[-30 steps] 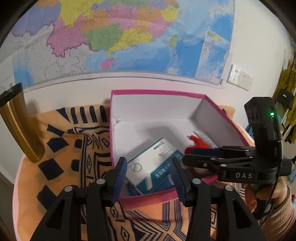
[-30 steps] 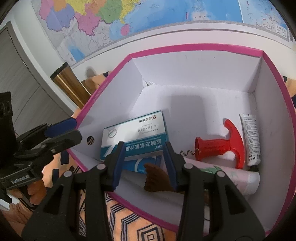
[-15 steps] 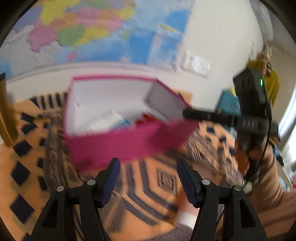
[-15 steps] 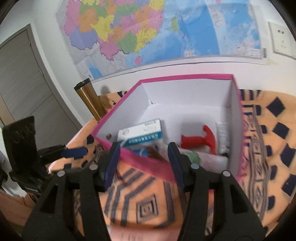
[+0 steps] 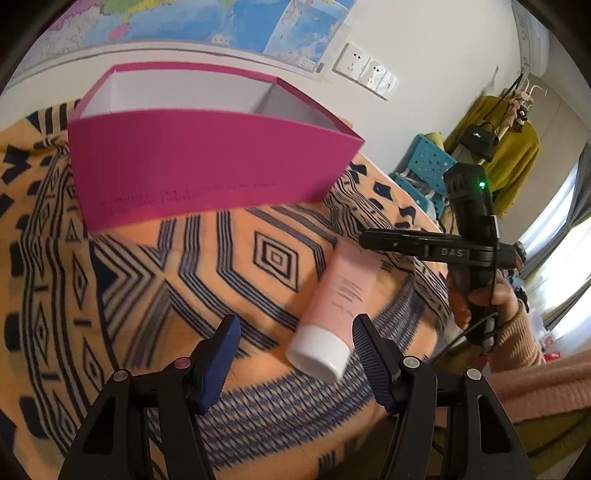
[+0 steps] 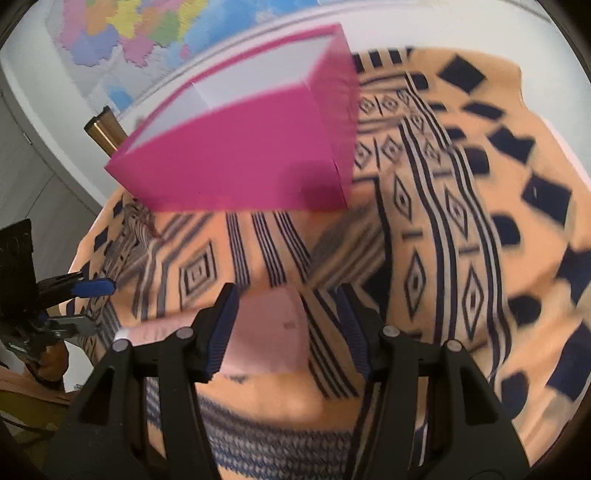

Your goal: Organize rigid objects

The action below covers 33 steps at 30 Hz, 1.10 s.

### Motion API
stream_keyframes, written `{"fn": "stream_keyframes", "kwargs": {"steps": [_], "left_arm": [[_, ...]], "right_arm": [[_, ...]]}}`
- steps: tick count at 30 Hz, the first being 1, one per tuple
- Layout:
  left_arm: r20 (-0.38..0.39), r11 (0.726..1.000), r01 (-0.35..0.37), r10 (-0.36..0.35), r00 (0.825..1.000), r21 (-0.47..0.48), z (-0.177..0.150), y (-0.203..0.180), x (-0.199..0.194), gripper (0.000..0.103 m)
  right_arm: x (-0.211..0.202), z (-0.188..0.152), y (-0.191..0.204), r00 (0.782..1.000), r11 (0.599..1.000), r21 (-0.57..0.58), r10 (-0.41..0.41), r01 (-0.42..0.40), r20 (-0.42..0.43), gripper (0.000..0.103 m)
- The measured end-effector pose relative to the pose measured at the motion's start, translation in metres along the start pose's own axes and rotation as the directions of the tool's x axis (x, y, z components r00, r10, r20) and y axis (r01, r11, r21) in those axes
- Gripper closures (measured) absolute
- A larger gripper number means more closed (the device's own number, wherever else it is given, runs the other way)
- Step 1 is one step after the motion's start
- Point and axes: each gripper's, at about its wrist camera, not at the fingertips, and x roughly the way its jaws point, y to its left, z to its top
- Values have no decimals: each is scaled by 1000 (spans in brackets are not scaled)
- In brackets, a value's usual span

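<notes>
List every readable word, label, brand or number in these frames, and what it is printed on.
"DAS": on the right gripper, white letters on its black body.
Dark print along the pink box front wall: too blurred to read.
Print on the pink tube: too small to read.
Wall map labels: unreadable.

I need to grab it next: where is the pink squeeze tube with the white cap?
The pink squeeze tube lies flat on the patterned orange cloth, in front of the magenta box, with the open right gripper over its flat end.
</notes>
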Motion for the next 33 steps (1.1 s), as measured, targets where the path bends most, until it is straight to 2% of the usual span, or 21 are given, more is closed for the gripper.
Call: {"fn": "stream_keyframes", "kwargs": {"steps": [7,10,17,20,33], "left_arm": [[-46,1000,25,-25,999,-3,-15,-13,2,39],[-47,999,32,-33,998,-14,-18,-14,3,43],[-75,998,57,-57,996,-2,-16,-21,12,61],[-88,998,56,-55,995,8,-12,-23,19,63],[-67,998,-52,51,996,-19,13,4,34,63]], "right_arm": [[1,-11,4,1000,1000,-4,28,-28,6,46],[2,-12,5,999,999,-3,33,-33,8,46],[3,-14,9,999,999,-8,50,-50,6,46],[3,-17,12,998,998,-13,60,-60,5,46],[-1,-18,18,996,997,16,77,-78,44,43]]}}
